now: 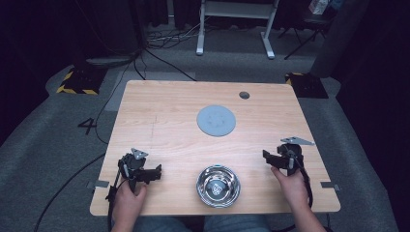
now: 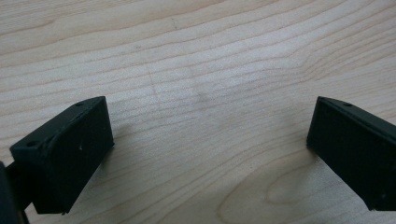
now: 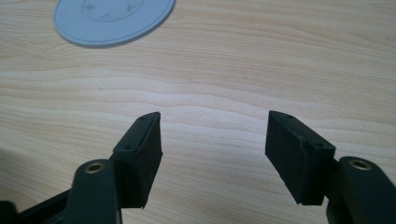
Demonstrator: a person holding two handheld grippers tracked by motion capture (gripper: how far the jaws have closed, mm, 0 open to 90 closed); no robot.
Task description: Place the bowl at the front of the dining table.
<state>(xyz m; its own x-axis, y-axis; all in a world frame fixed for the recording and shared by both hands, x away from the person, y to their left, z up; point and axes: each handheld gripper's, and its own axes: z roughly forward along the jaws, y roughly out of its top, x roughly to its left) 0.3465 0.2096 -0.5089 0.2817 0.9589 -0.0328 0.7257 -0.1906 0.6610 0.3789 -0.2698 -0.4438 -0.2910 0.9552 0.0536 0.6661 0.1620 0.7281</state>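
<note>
- Two tongs empty: left tongs (image 1: 155, 172) spread wide over bare worktop (image 1: 169, 106), right tongs (image 1: 267, 155) well apart too, nothing between.
- Steel bowl (image 1: 218, 185) at near edge, between both hands; grey disc (image 1: 216, 120) mid-worktop, apart from it.
- Likely next: grab bowl. Approach rim from above, pinch one wall, close slowly, since polished steel slips.
- No readable labels on either; "4" (image 1: 87, 126) marked on floor.
</note>
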